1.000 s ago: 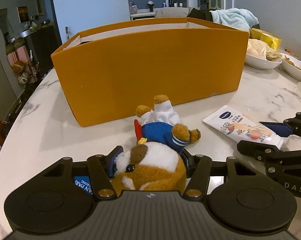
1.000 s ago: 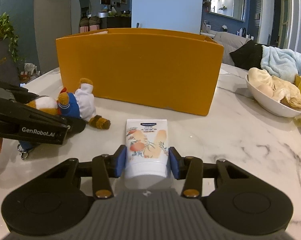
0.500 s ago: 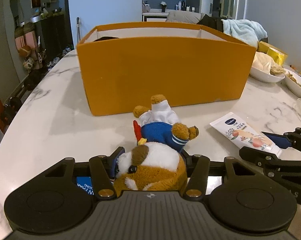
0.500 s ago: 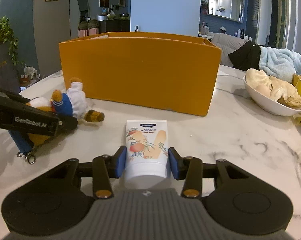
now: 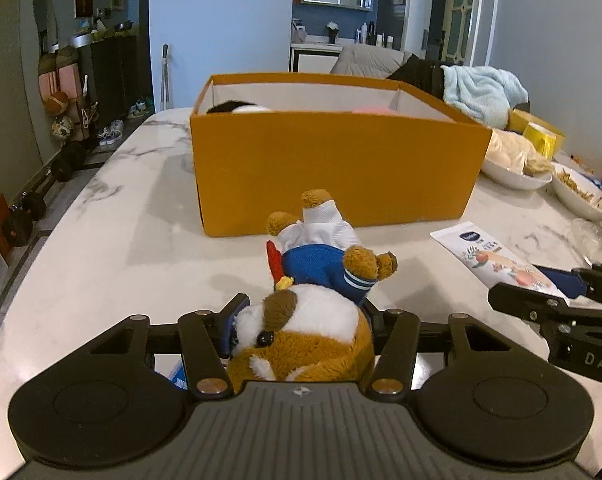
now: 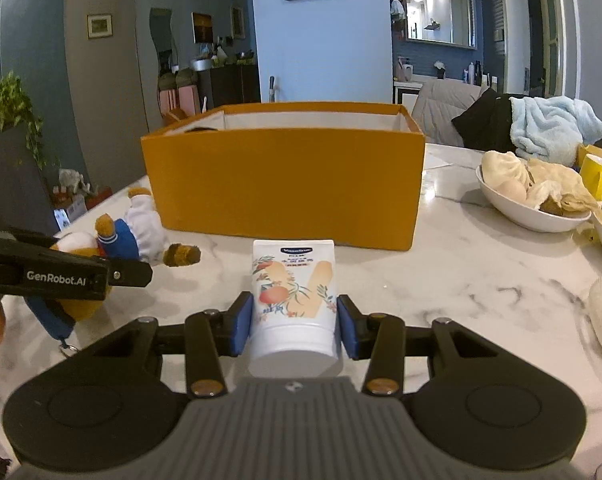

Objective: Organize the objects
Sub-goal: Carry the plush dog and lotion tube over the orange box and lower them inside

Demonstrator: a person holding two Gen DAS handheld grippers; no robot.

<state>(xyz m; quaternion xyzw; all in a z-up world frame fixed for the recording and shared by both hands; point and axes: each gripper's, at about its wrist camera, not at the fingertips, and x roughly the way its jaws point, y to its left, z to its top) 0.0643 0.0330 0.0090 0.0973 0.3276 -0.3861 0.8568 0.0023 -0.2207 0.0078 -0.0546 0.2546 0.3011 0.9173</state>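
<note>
While jaws clamp one plush toy point(image 5: 309, 300), one tube point(image 6: 295, 292); one orange box point(image 6: 285, 184) beyond.

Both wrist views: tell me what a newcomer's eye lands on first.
The big orange box dominates the middle of the marble table, open-topped with things inside. Nearer, the left gripper clamps a plush dog in blue and white clothes, and the right gripper clamps a floral lotion tube.

My left gripper point(image 5: 301, 332) is clamped on a plush toy point(image 5: 317, 304); my right gripper point(image 6: 295, 328), just right of it, pinches a lotion tube point(image 6: 295, 296).
</note>
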